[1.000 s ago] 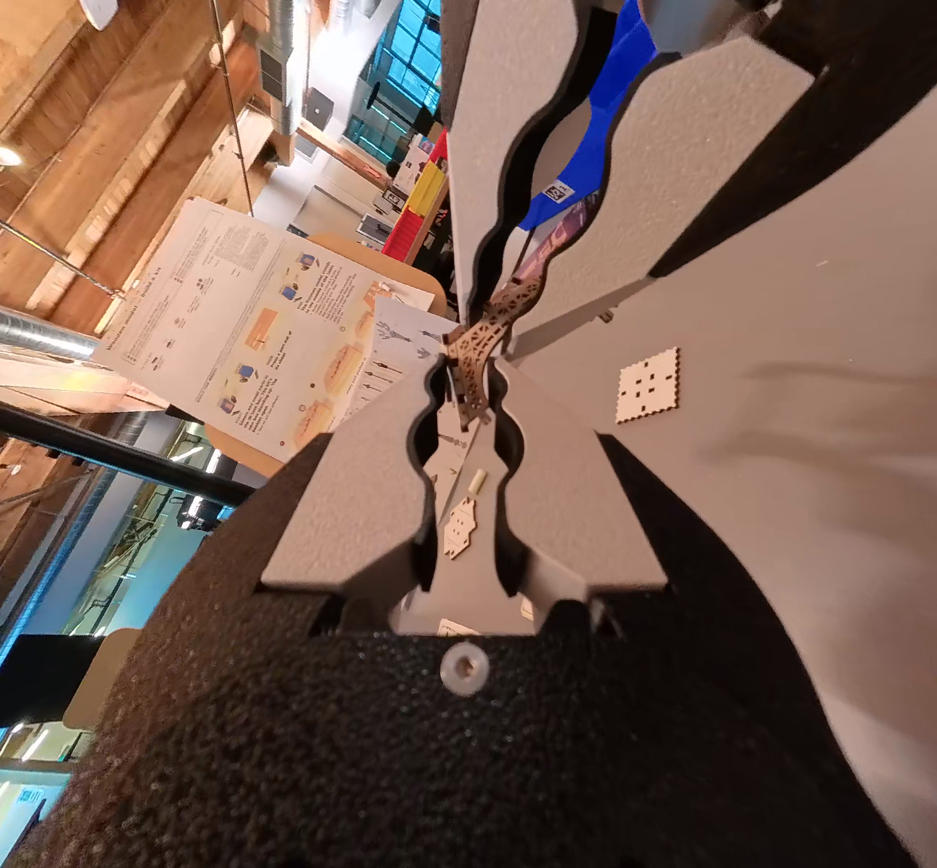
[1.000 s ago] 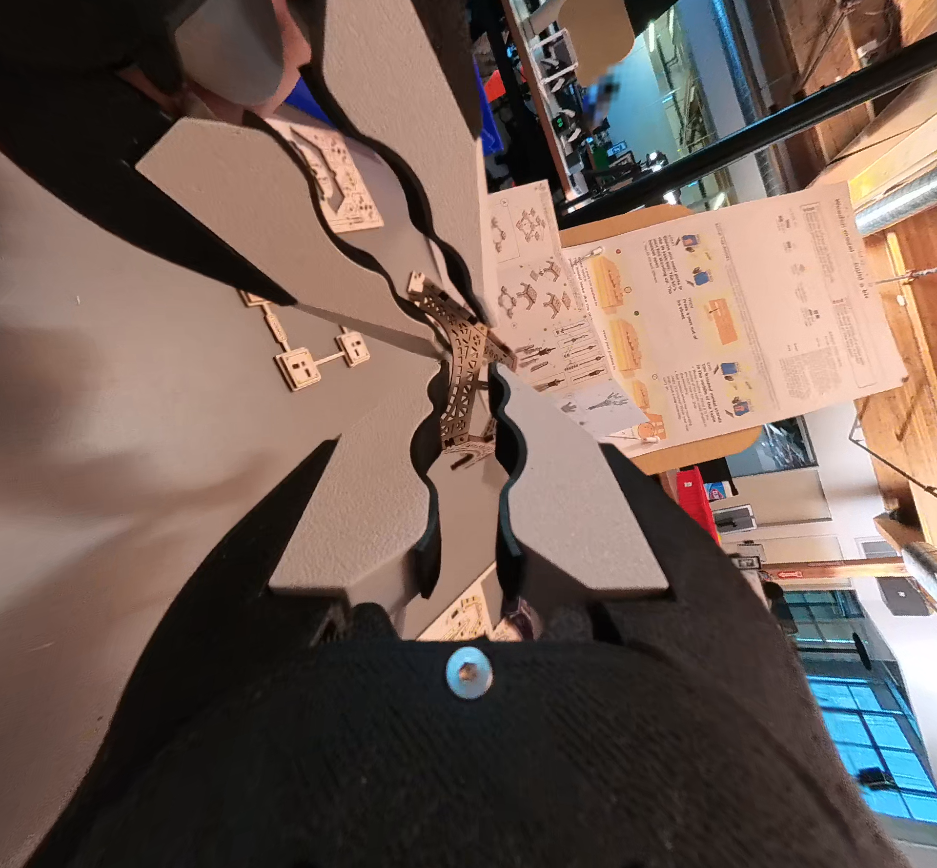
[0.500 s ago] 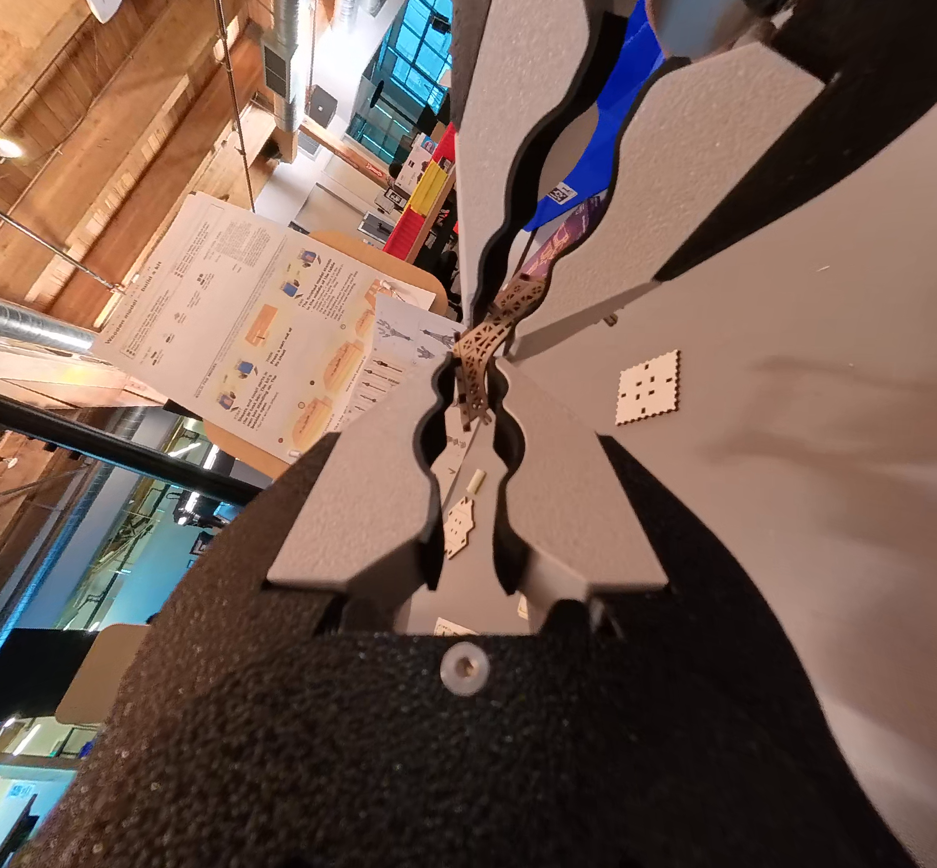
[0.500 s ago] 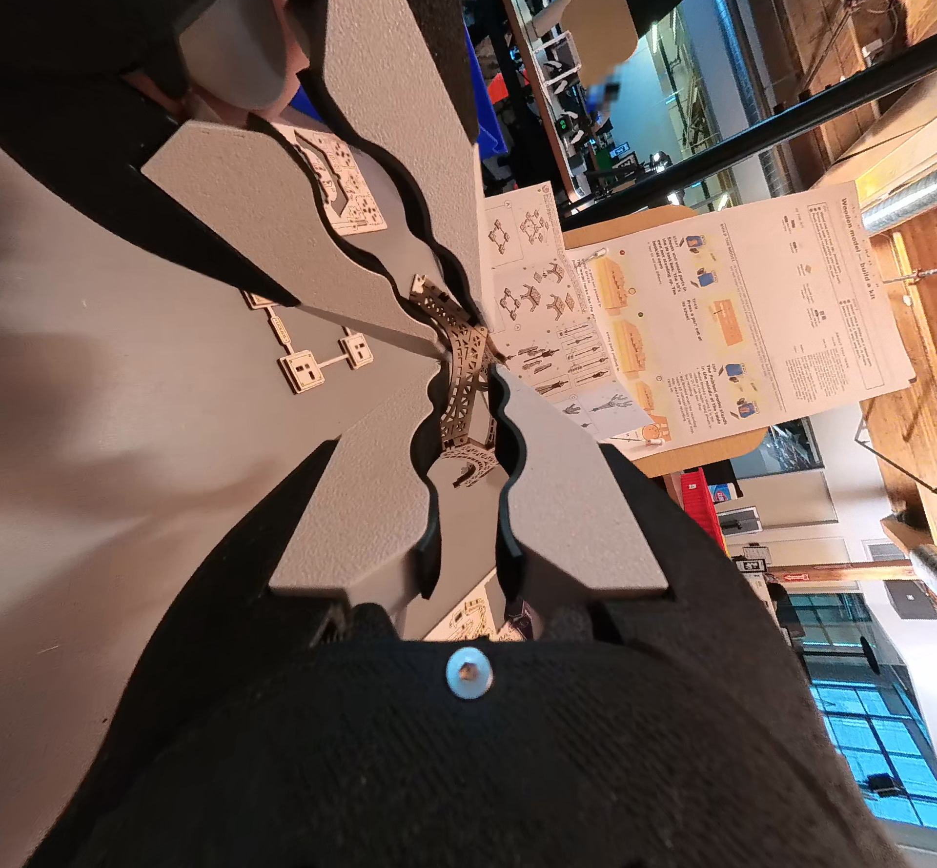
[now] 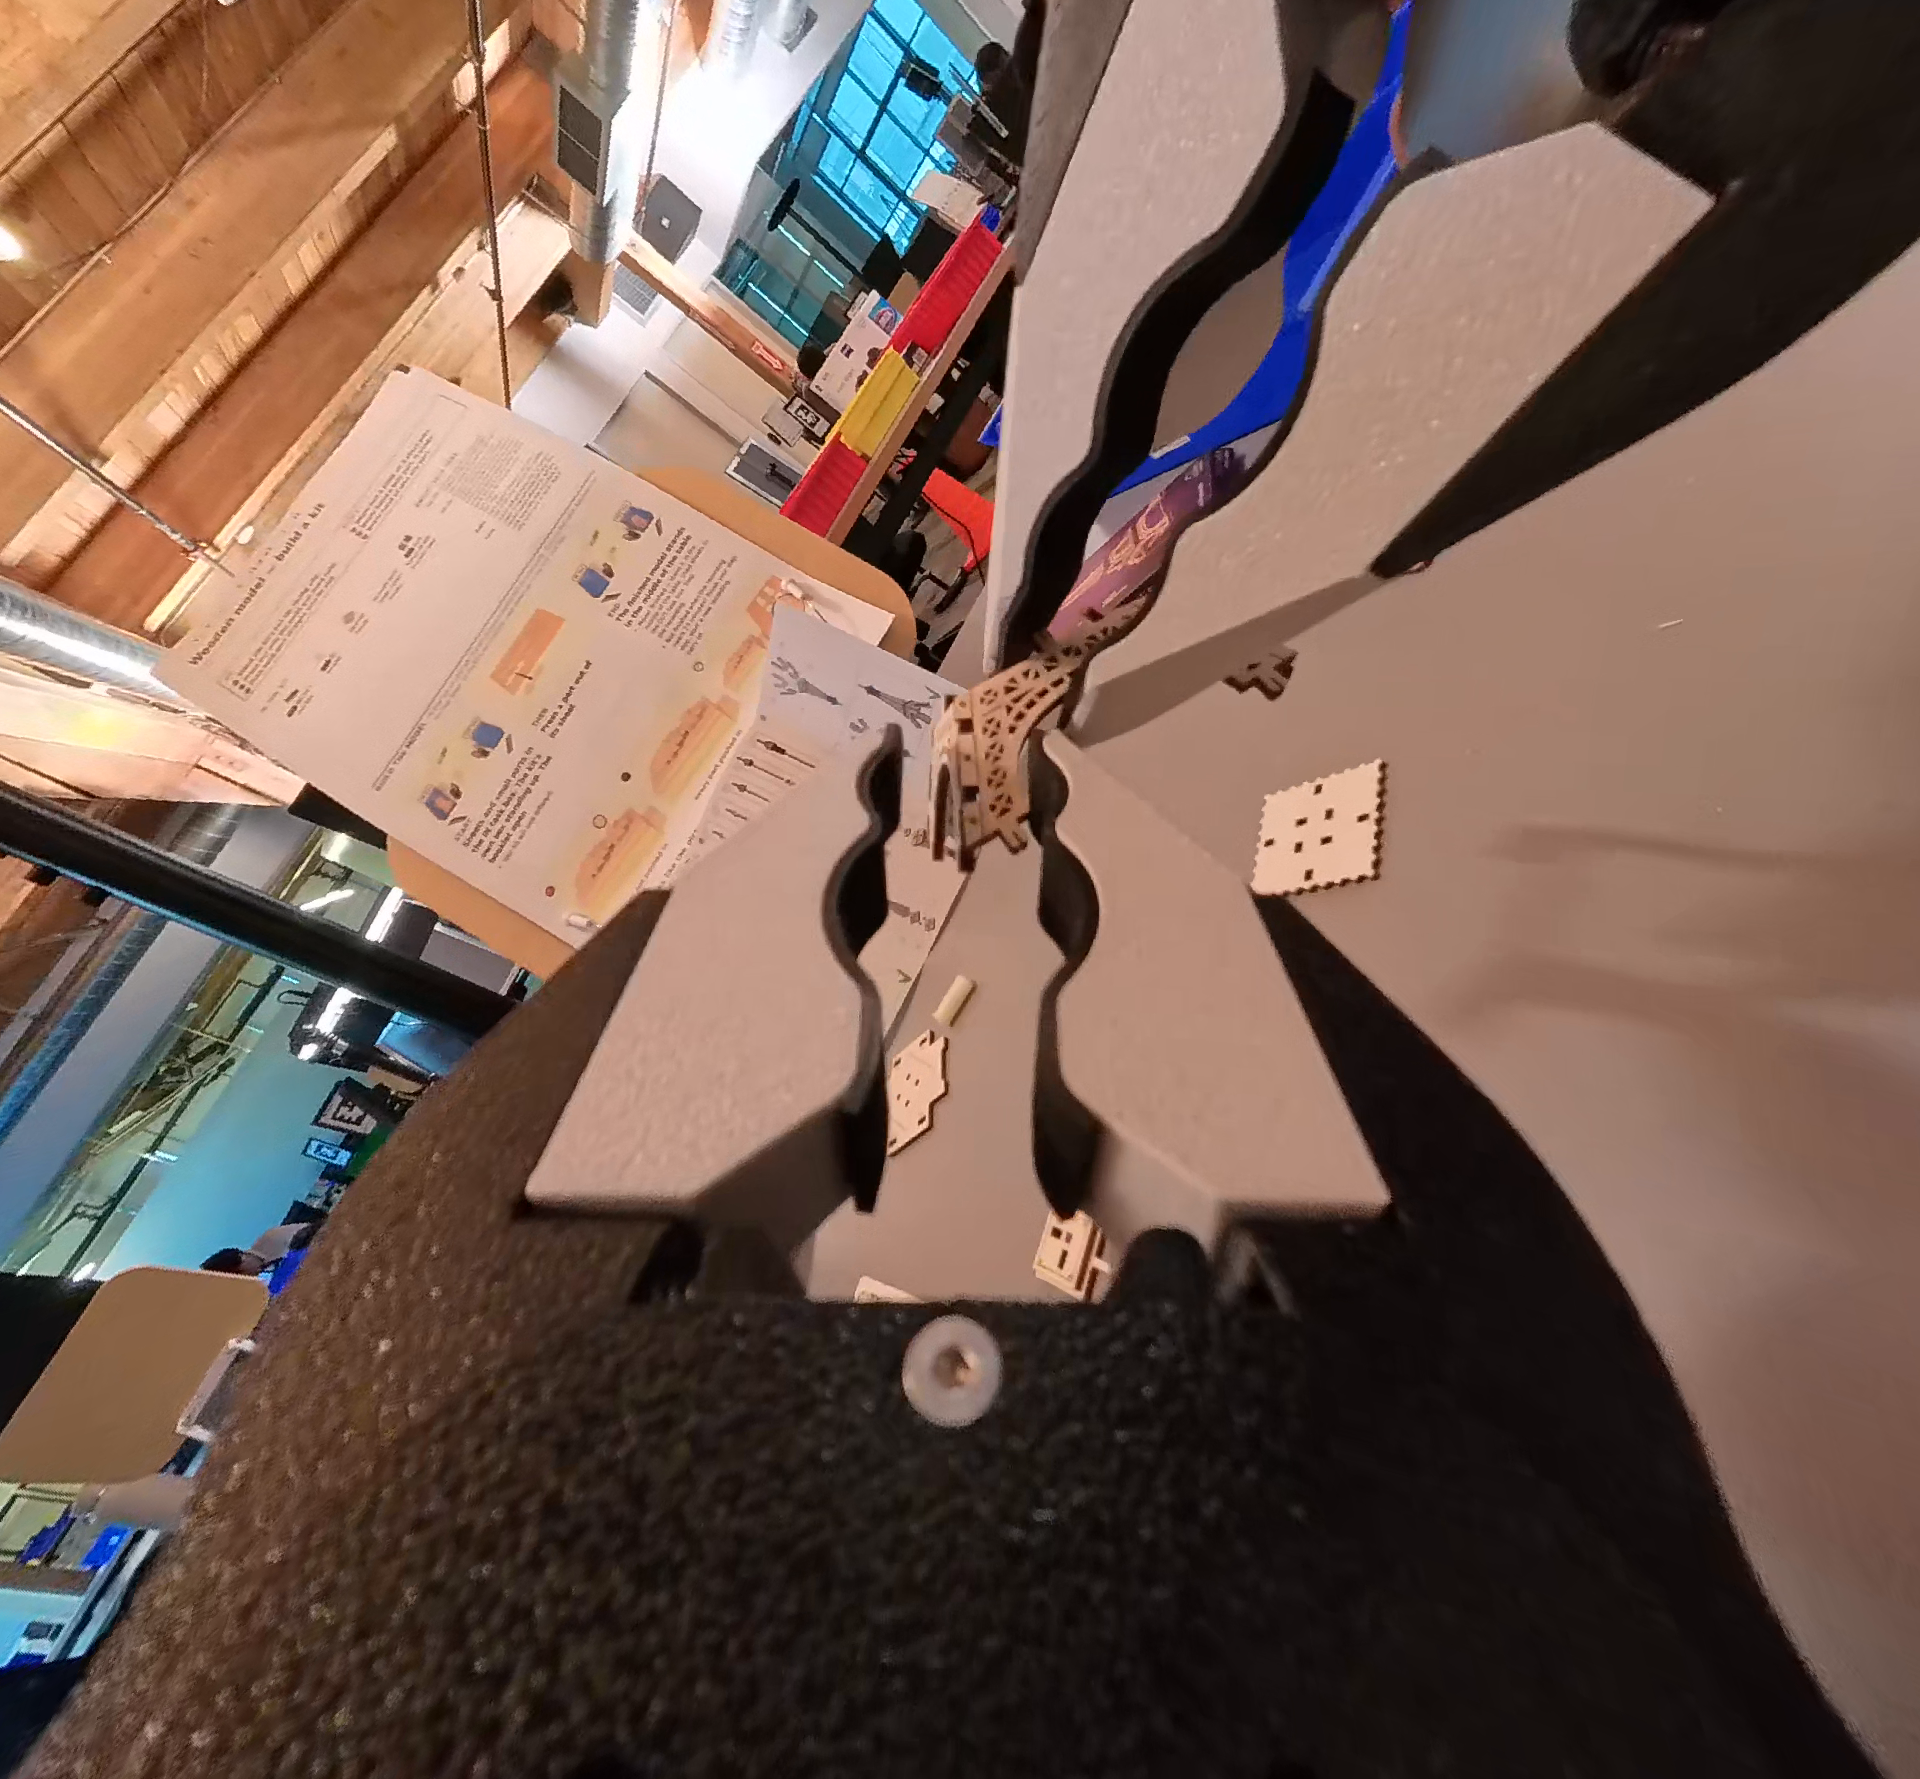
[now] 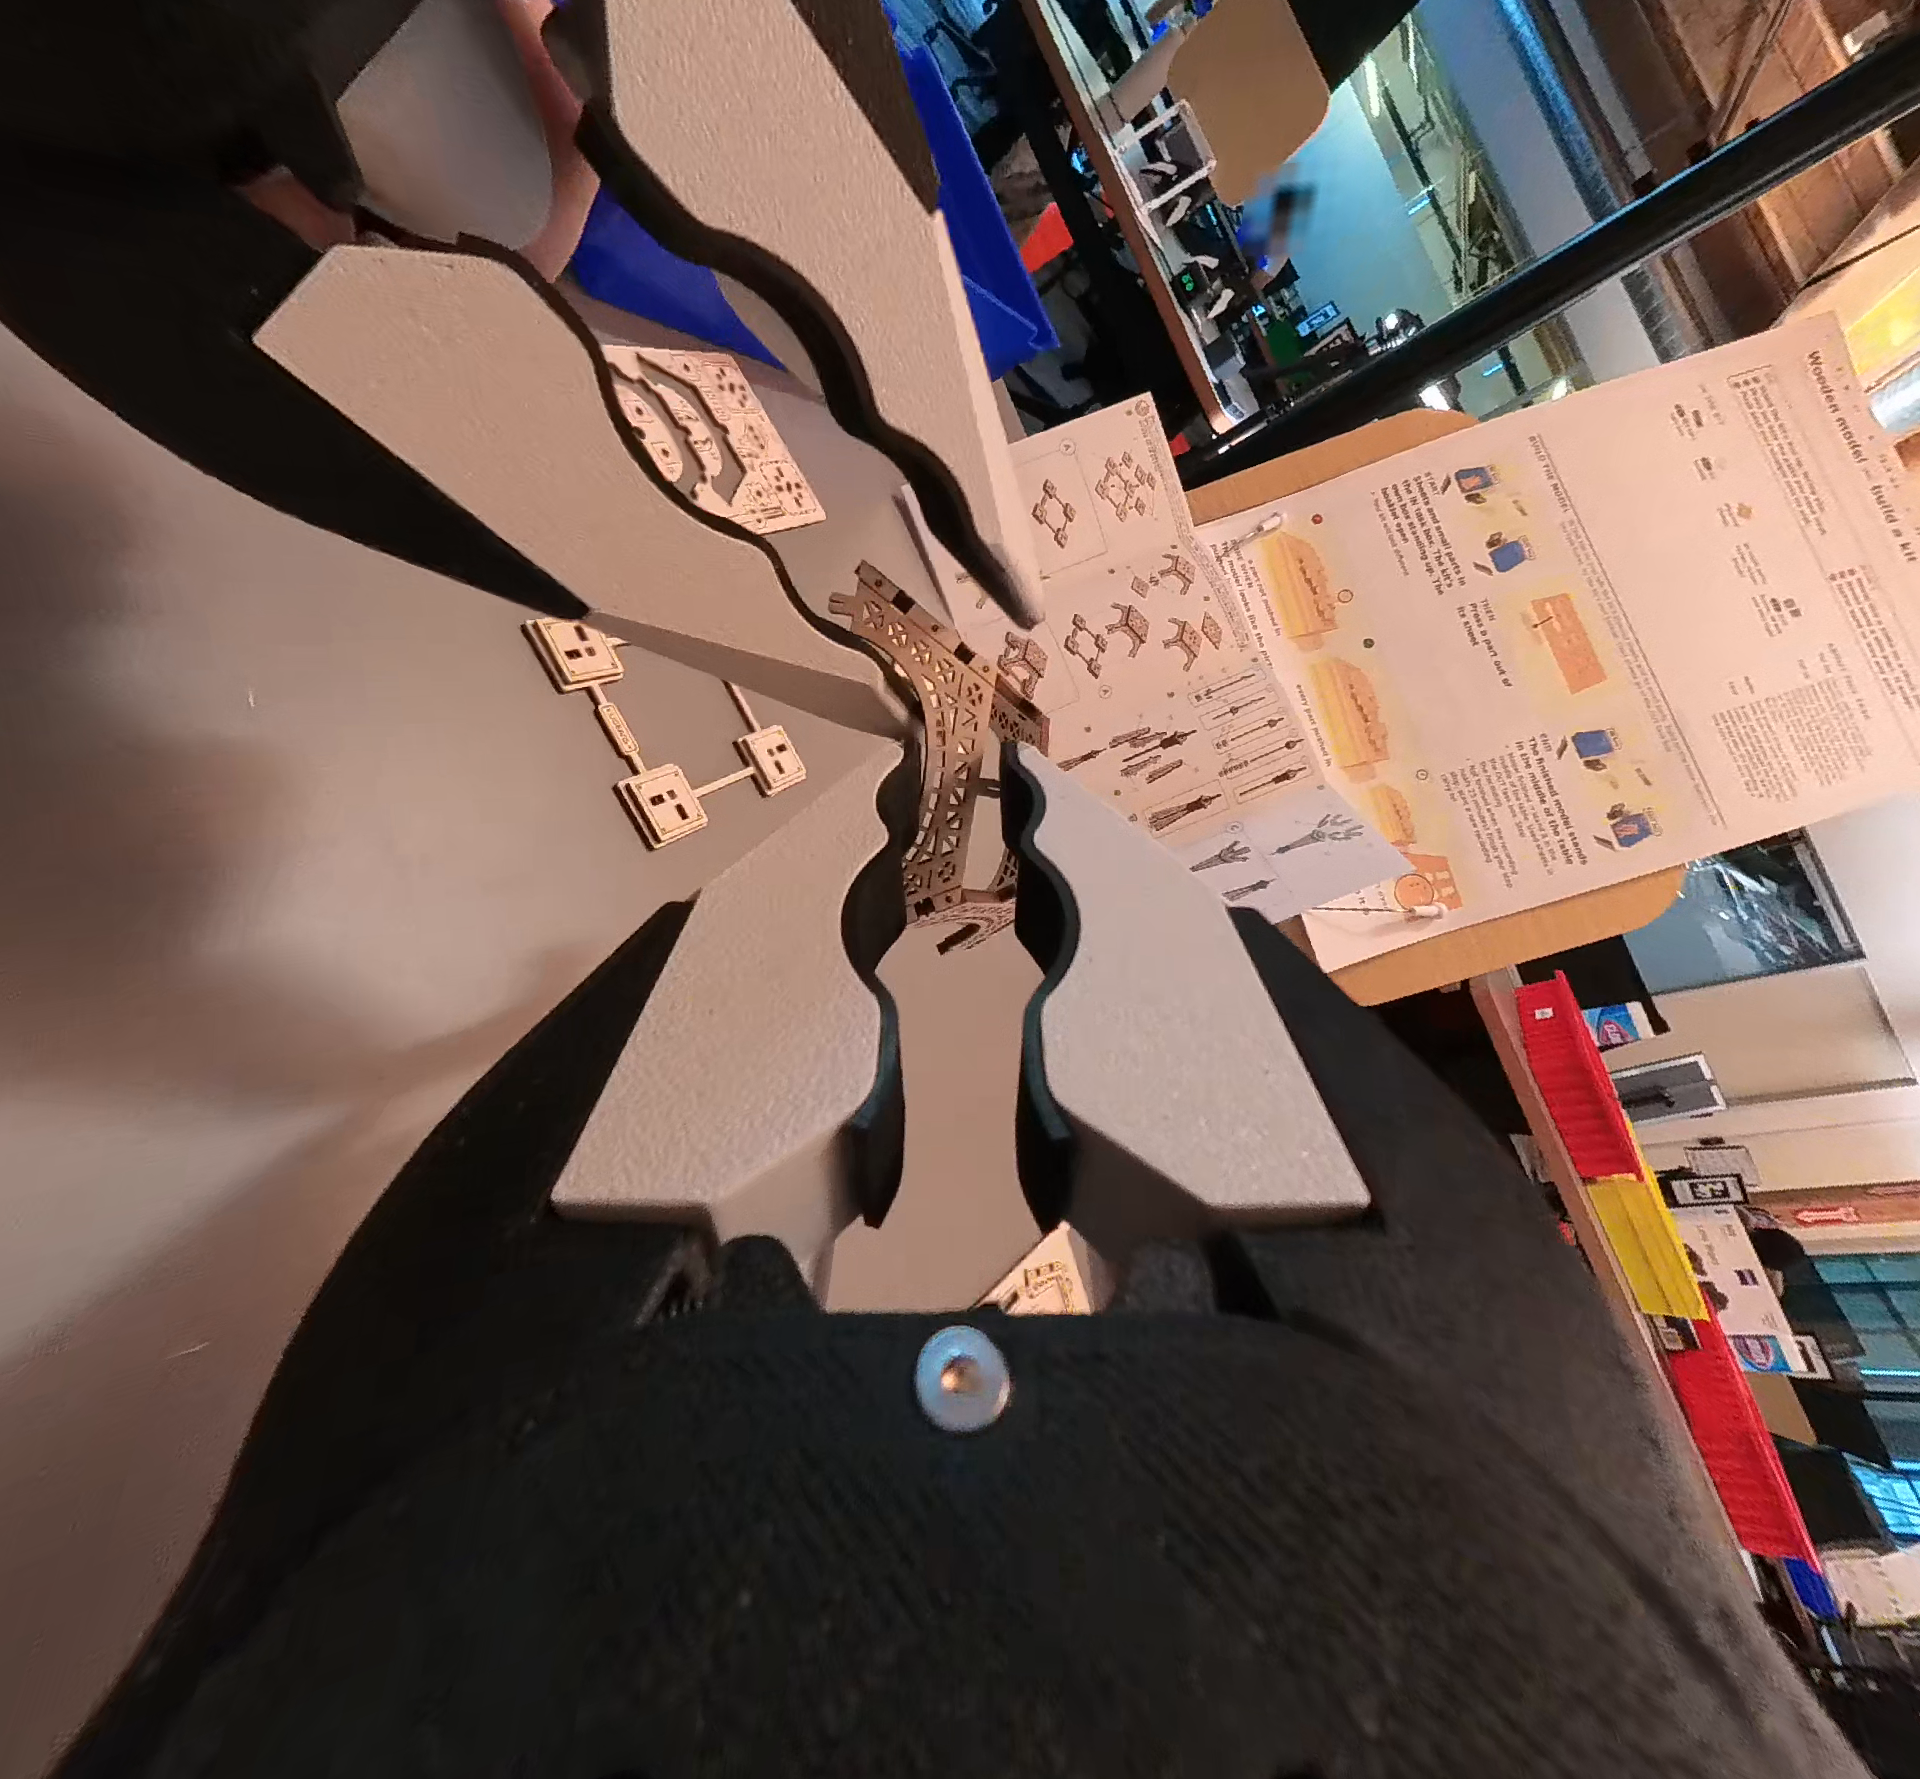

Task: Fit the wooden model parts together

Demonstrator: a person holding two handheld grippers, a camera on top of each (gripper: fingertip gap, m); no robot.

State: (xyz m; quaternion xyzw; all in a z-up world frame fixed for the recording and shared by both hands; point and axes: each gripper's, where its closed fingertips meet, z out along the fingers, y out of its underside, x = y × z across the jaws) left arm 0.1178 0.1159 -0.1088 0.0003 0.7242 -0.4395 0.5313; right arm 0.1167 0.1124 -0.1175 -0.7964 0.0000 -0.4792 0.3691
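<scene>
I see the lattice tower part [image 6: 951,773] running lengthwise between both grippers, my right gripper [image 6: 951,794] grasping one end, my left gripper [image 5: 961,789] spread apart.

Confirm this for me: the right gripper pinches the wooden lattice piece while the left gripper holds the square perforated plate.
Not quite. The left wrist view shows the square perforated plate lying loose on the grey table beside the open left gripper. The right gripper does pinch the wooden lattice piece.
</scene>
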